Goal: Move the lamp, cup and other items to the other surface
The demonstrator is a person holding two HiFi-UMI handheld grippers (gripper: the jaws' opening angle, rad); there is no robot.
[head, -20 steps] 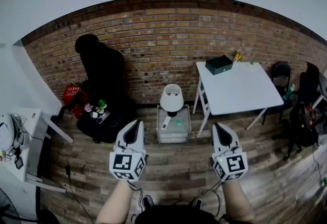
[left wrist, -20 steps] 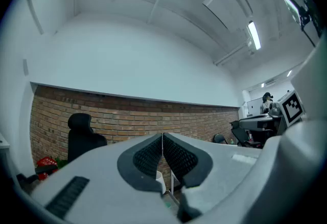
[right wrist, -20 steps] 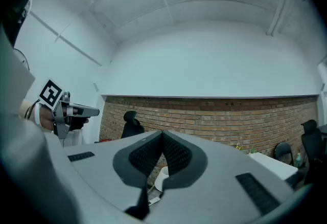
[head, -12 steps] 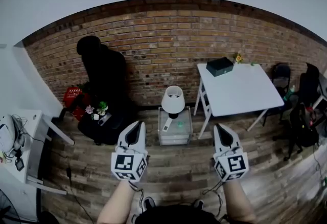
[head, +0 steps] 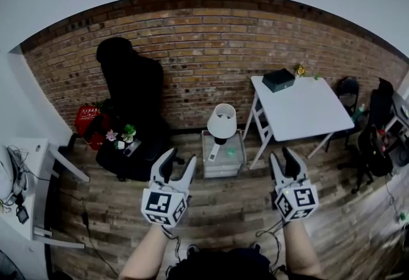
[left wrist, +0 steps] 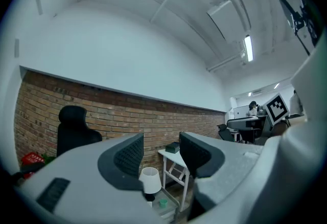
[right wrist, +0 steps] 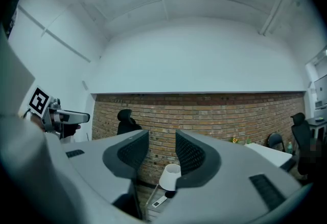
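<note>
**Brick wall ahead, both grippers empty and short of the lamp table**

Brick wall [head: 192, 42] closes the room straight ahead of both grippers, which are held level over the wooden floor [head: 223, 215]. The left gripper [head: 180, 160] has its jaws spread wide, with only air between the ribbed pads. The right gripper [head: 282, 157] has its jaws parted by a narrower gap and also holds nothing.

The lamp [head: 221, 124], with a white shade on a dark base, stands on a small low side table [head: 220, 170]. This table is ahead of the grippers and between them, well clear of either. It sits a little right of the left gripper's line and left of the right gripper's. Each gripper view frames the shade low in the gap between its own jaws.

A green cup [head: 230, 152] sits on the same low table, beside the lamp base on the right gripper's side. A pale remote [head: 213, 153] lies on the left gripper's side of the base.

Beyond the right gripper stands a white table [head: 307, 112]. A dark box [head: 278, 80] and a yellow flower [head: 298, 70] sit at its far edge, against the bricks. Ahead and left of the left gripper is a black chair [head: 131, 87], with a red basket [head: 86, 120] further left.
</note>
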